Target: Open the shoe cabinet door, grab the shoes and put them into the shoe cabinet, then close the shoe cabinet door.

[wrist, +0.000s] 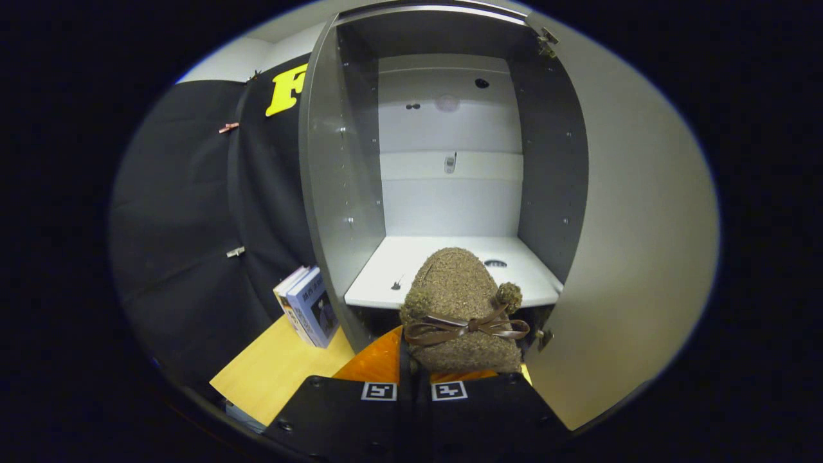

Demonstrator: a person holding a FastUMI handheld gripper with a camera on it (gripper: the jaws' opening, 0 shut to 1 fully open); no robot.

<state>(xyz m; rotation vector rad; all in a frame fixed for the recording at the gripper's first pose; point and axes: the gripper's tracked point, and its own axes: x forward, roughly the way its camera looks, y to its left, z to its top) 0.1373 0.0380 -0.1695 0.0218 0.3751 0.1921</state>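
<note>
Gripper view: looking into an open shoe cabinet (443, 161) at centre frame.
Hand-held gripper (415, 370): lower centre, two fingers drawn close together, clamped on the heel end of one shoe.
Shoe (460, 302): count one; fuzzy brown slipper with a brown ribbon bow (466, 328) and a small pom-pom (508, 294); held just ahead of the fingers, toe pointing into the cabinet, over the front edge of the bottom shelf; whether resting on it cannot be told.
Bottom shelf (398, 267): count one; white, mid frame, partly hidden by the shoe.
Cabinet door (643, 244): count one; swung wide open, right of frame, hinges at its upper and lower inner edge.
Cabinet interior: grey side walls with rows of peg holes, pale back panel with a few holes and a small fitting.
Books (307, 307): looks like two, leaning against the cabinet's left outer side, lower left.
Counter (270, 373): pale wood surface, lower left, under the books.
Orange patch (379, 360): just left of the shoe, by the fingers.
Booth wall (193, 225): black cloth, left of frame, with clips.
</note>
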